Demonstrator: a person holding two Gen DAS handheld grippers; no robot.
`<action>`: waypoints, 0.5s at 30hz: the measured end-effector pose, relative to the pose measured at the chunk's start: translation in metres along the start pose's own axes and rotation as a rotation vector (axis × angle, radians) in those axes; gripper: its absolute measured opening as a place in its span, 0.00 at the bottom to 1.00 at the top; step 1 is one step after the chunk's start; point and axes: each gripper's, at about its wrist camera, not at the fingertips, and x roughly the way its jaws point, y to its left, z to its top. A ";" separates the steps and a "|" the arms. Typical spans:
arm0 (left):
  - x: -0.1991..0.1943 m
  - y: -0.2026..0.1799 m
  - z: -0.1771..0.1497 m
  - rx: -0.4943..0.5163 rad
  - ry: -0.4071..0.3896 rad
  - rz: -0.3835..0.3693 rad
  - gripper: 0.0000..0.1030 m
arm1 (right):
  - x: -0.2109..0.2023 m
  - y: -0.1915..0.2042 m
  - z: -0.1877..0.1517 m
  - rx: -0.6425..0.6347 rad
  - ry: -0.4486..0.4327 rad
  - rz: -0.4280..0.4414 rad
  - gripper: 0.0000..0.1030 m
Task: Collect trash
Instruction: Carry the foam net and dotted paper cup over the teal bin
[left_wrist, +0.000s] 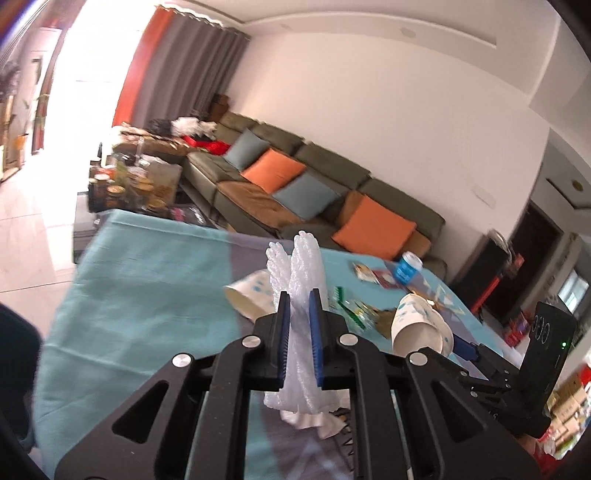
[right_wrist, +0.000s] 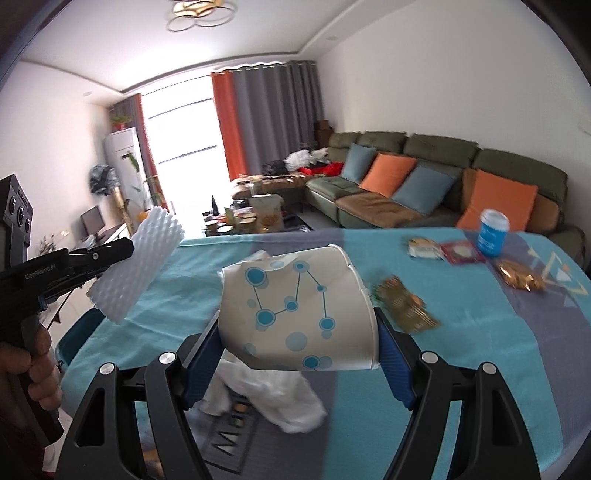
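Both grippers carry trash above a table draped in a teal and grey cloth (left_wrist: 140, 280). Seen from the left wrist camera, the left gripper (left_wrist: 298, 321) has its blue pads squeezed nearly together on a white foam net sleeve (left_wrist: 301, 280), which stands up between the fingers and pokes out below them too. Beyond it on the cloth lie a paper cup (left_wrist: 249, 293) tipped on its side, some crumpled wrappers (left_wrist: 354, 310) and a blue can (left_wrist: 408, 267) near the far edge. At right in this view, the other gripper's blue fingertip (left_wrist: 466, 348) reaches in against a second dotted paper cup (left_wrist: 421, 328). Seen from the right wrist camera, the right gripper (right_wrist: 295, 350) stands wide, its pads pressed on both sides of that crushed paper cup (right_wrist: 295, 310), white with blue dots joined by lines, held clear of the cloth. Under it lies a crumpled white plastic bag (right_wrist: 273, 398). At left, a hand (right_wrist: 26, 373) grips the left gripper's handle, the foam sleeve (right_wrist: 136, 266) sticking out of its jaws. Farther back on the table sit gold and red snack wrappers (right_wrist: 404, 304) and the blue can (right_wrist: 491, 236). A green sofa (right_wrist: 424, 177) with orange and blue cushions lines the wall.
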 end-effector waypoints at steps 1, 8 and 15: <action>-0.010 0.005 0.001 0.001 -0.015 0.014 0.10 | 0.001 0.007 0.003 -0.013 -0.007 0.014 0.72; -0.070 0.038 0.004 -0.028 -0.096 0.094 0.10 | 0.009 0.058 0.023 -0.107 -0.042 0.122 0.72; -0.119 0.065 0.006 -0.063 -0.172 0.185 0.10 | 0.022 0.107 0.039 -0.193 -0.062 0.224 0.72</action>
